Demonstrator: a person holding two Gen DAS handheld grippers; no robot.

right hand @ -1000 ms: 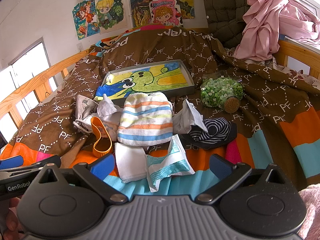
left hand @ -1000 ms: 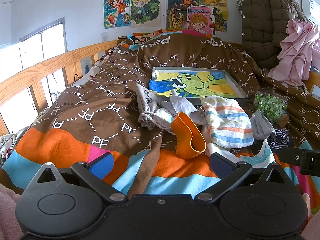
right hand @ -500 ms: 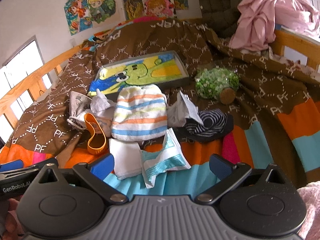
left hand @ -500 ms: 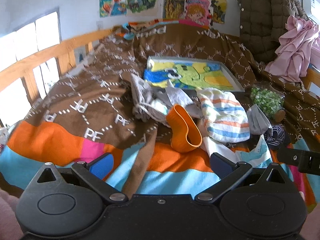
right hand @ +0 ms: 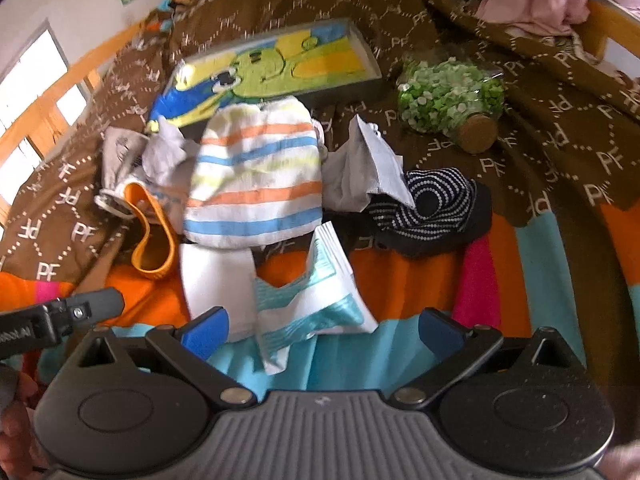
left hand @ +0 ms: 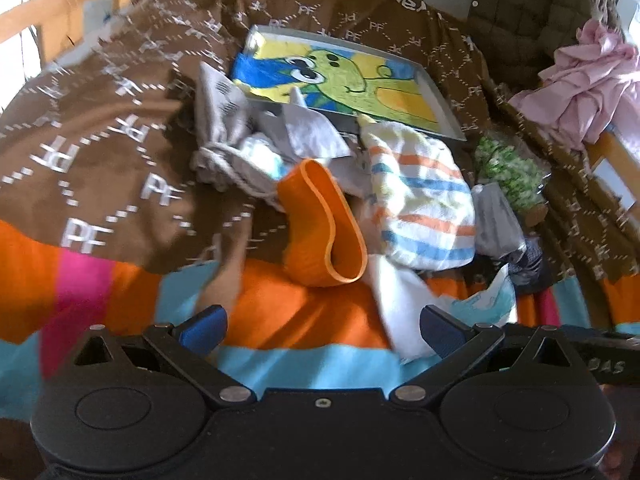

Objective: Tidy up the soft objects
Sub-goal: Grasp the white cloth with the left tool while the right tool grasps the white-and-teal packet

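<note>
A pile of soft things lies on the bed: a striped towel (left hand: 420, 204) (right hand: 256, 184), an orange band (left hand: 324, 232) (right hand: 154, 236), grey cloths (left hand: 236, 136) (right hand: 368, 168), a white and teal cloth (right hand: 316, 300) (left hand: 492, 300), a dark striped sock (right hand: 432, 204). A grey tray (left hand: 440, 104) (right hand: 370, 62) with a green cartoon picture lies behind them. My left gripper (left hand: 322, 330) is open, just short of the orange band. My right gripper (right hand: 320, 330) is open, its fingers either side of the white and teal cloth.
A jar of green bits (right hand: 452, 100) (left hand: 508, 172) lies on its side to the right. A brown patterned blanket (left hand: 100, 140) covers the bed. A wooden rail (left hand: 68, 4) runs along the left. Pink clothes (left hand: 584, 76) hang at the right.
Both grippers have moved forward and down toward the pile, so the clothes look larger and closer. Both stay open. Nothing on the bed has moved.
</note>
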